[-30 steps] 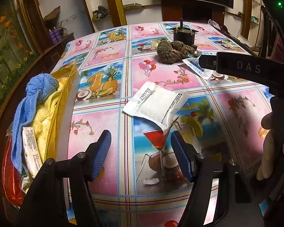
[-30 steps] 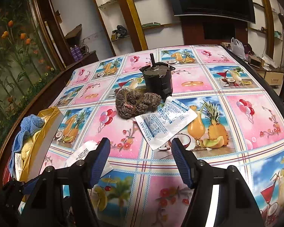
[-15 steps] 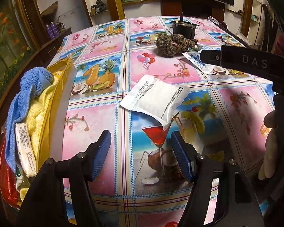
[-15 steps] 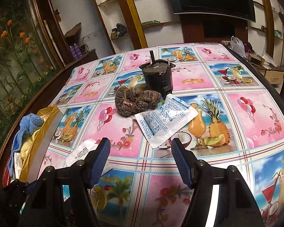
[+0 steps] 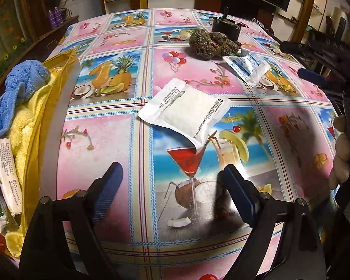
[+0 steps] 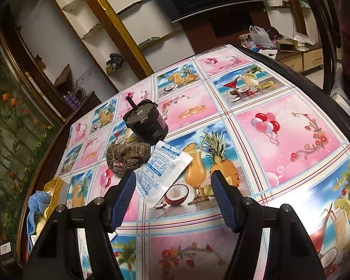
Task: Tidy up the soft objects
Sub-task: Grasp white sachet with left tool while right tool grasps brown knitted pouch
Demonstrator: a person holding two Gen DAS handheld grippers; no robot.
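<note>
Comparing the left wrist view with the pictures from a second ago: your left gripper (image 5: 169,182) has crept closer to the white rectangular paper sachet with black print (image 5: 185,110), which now lies larger and just ahead of the blue fingertips. The jaws stand wide apart, with nothing between them. The sachet lies flat on the fruit-and-cocktail patterned tablecloth (image 5: 100,140), untouched. At the table's left edge the yellow open-topped bag (image 5: 38,126) already holds a blue terry cloth (image 5: 18,86), a pale yellow fluffy towel (image 5: 22,126) and a slim white printed packet (image 5: 8,172). Judgement: this sachet is your next pick, and the bag its destination.

Right wrist view: the bigger change is here. Your right gripper (image 6: 172,198) has swung in and tilted, so the clear blue-printed desiccant pouch (image 6: 162,169) now lies just beyond its left fingertip, instead of well ahead. Jaws fully spread, holding nothing. The pouch's far corner touches or tucks against the black cylindrical motor with a short shaft (image 6: 147,121); the brown knitted bundle (image 6: 126,156) sits just beside both. Judgement: two soft items remain here. The motor is hard; leave it. Watch that lifting the pouch does not drag it.
</note>
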